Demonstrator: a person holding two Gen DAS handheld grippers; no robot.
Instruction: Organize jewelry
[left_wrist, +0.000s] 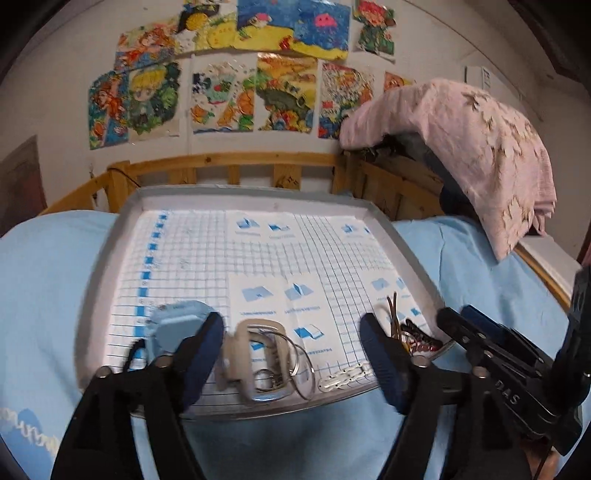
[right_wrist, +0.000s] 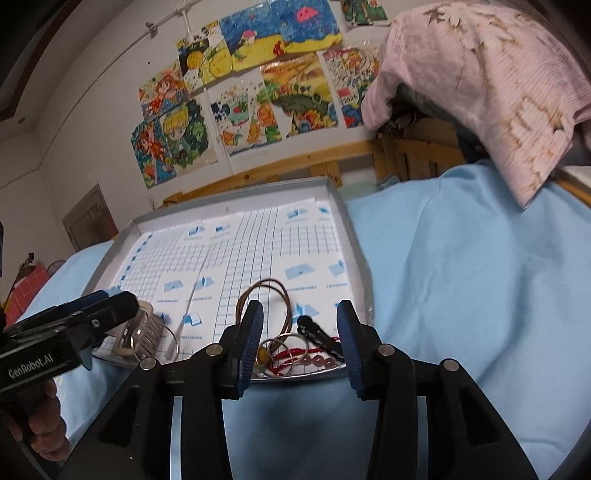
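While both the left gripper (left_wrist: 291, 363) and right gripper (right_wrist: 300, 341) hang released over the tray (left_wrist: 110, 266), the thin bangles (right_wrist: 275, 295) (light, stiff, slippery) want pinching across one rim.

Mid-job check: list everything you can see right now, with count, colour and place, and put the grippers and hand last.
tray: one, grey rim, white-and-blue grid liner, on the bed.
bed sheet: one, light blue, under the tray.
blue box: one, pale blue, tray's near left corner.
beige ring holder: one, near edge, with thin silver hoops around it.
white clip: one, near edge.
brown cord loops: a coil, right side of the tray.
red string bracelet: one, near right corner, beside a black piece.
pink blanket: one, draped over the wooden rail.
drawings: several, colourful, on the wall.
left gripper: open, over the ring holder.
right gripper: open, over the bracelet.
hand: one, on the left gripper's handle.
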